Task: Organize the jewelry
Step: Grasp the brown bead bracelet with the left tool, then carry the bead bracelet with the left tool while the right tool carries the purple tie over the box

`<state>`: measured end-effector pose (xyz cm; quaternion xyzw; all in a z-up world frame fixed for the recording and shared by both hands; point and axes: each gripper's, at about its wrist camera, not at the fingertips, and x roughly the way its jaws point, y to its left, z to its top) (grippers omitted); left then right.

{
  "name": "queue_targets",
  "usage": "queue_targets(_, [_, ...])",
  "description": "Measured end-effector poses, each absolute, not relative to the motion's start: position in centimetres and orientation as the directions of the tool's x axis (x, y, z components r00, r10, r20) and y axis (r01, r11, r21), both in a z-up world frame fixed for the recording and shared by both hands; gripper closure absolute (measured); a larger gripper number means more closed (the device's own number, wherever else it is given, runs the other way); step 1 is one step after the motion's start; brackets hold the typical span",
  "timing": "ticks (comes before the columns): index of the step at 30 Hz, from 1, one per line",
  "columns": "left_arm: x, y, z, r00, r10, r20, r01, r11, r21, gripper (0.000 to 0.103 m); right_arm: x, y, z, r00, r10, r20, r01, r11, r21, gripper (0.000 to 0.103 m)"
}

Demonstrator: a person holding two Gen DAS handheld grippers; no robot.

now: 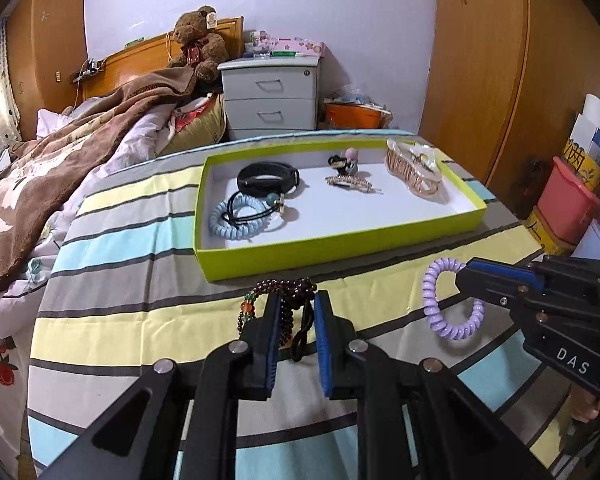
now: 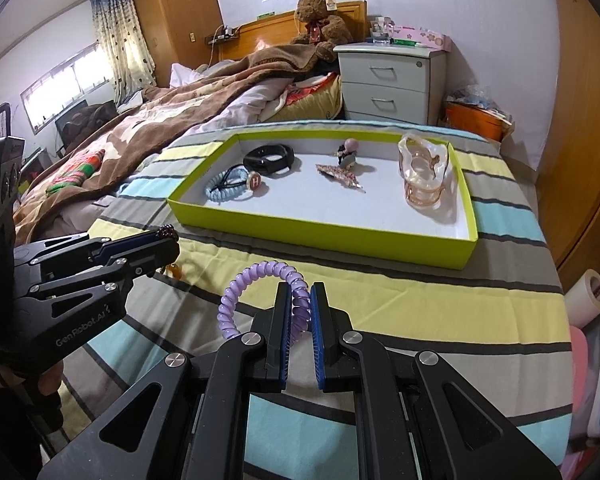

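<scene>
My left gripper [image 1: 294, 300] is clamped on a dark beaded bracelet [image 1: 288, 292], whose strands and dark cord hang down between the blue pads while a few orange and green beads show at its left side. My right gripper [image 2: 301, 294] is pinched on a purple spiral hair tie [image 2: 256, 288]; its loop stands roughly upright and arcs out to the left of the fingers. Both are held just above the surface, a striped cloth [image 1: 140, 280] in yellow, grey and pale blue bands, near the front edge of a lime-green tray [image 1: 340, 240].

The tray's long axis runs left to right across my view. At its left end lie a pale blue spiral hair tie [image 1: 236, 222], a black elastic with a round charm [image 2: 255, 181] lying across it, and a black wristband [image 1: 268, 178] just behind them. Near the middle sit a small figurine hair clip [image 1: 346, 162] and a flat patterned barrette [image 1: 350, 183], which points toward the right. At the right end rest two claw clips [image 1: 414, 170], one clear and one peach, touching each other, lying lengthwise from back to front.

Behind the surface is a bed with a brown blanket [image 1: 80, 140], a teddy bear [image 1: 198, 42] against the wooden headboard, a white nightstand [image 1: 270, 94] with drawers, and wooden wardrobes [image 1: 480, 60] on the right.
</scene>
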<state>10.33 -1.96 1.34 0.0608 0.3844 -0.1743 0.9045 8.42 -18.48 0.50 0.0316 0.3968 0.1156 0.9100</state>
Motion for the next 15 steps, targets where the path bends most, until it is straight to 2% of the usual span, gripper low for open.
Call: queue_targets(15, [9.4, -0.8, 4.9, 0.685, -0.307, -0.661, 0.356, 0.932, -0.064, 0.086, 7.4, -18.3, 3.9, 0.712, 0.224, -0.666, -0.187, 0.974, 0.127, 0.094])
